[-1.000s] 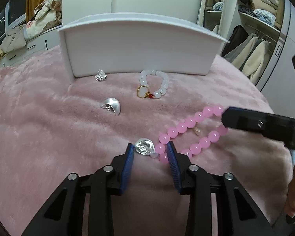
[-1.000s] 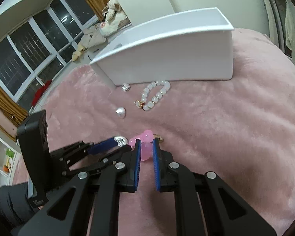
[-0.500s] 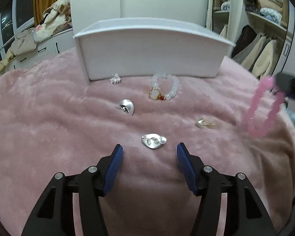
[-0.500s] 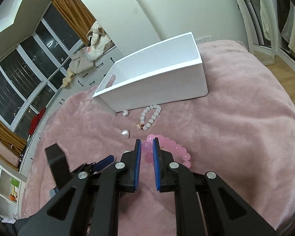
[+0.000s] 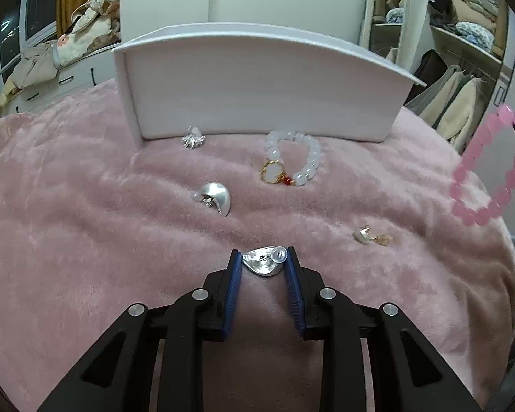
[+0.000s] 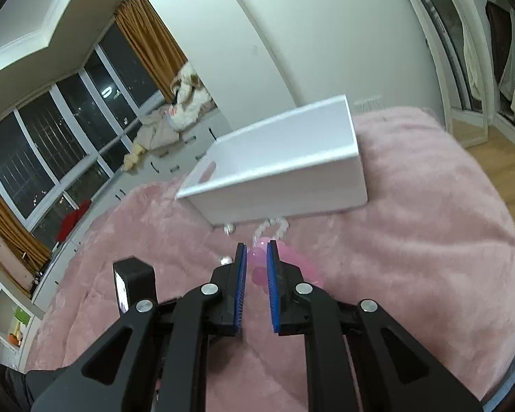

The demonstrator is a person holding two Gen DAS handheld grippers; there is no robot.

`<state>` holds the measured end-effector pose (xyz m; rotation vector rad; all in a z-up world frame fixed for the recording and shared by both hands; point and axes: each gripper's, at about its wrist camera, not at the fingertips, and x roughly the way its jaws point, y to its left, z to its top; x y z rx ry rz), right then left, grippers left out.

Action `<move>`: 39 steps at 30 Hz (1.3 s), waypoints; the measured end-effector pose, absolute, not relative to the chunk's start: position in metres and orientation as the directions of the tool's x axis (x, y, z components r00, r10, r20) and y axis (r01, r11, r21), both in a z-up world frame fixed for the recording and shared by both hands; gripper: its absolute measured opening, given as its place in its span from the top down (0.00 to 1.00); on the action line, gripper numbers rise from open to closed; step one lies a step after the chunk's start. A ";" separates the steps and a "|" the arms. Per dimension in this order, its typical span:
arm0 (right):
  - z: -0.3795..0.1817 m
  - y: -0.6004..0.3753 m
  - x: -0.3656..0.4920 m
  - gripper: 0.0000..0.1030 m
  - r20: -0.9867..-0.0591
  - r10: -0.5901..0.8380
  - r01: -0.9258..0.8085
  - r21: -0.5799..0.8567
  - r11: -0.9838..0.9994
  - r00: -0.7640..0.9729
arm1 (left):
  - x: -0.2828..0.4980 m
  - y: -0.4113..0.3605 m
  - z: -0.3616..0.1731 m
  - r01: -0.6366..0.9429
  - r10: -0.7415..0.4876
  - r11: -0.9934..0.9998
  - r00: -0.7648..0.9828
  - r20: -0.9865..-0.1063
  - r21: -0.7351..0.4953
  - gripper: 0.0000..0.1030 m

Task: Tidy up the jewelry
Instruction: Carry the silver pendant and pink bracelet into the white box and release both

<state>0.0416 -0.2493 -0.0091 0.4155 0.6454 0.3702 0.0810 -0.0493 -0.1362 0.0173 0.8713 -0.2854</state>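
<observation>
Left claw [image 5: 263,261] clenched on silver teardrop earring [image 5: 264,263]; right claw [image 6: 256,257] grasping pink bead bracelet [image 6: 257,261], raised above pink plush blanket [image 5: 86,226].

You see orange curtains [image 6: 147,41] by dark windows [image 6: 34,158] far left, and hanging coats [image 5: 453,103] far right.

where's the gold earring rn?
Left wrist view: the gold earring lies on the pink blanket, right of the silver earring between the left gripper fingers, below the white bracelet.
</observation>
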 end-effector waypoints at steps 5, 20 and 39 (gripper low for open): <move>-0.007 -0.240 0.053 0.88 -0.498 0.457 -0.214 0.469 0.857 0.738 | 0.076 -0.048 -0.121 0.274 -0.264 0.956 0.634 -0.726 -0.109 0.71; 0.012 -0.215 0.052 0.88 -0.512 0.407 -0.224 0.382 0.897 0.756 | 0.082 -0.032 -0.069 0.262 -0.225 0.963 0.638 -0.737 -0.067 0.71; 0.041 -0.214 0.076 0.88 -0.477 0.333 -0.177 0.342 0.923 0.813 | 0.116 -0.025 -0.007 0.300 -0.247 0.953 0.694 -0.676 -0.040 0.71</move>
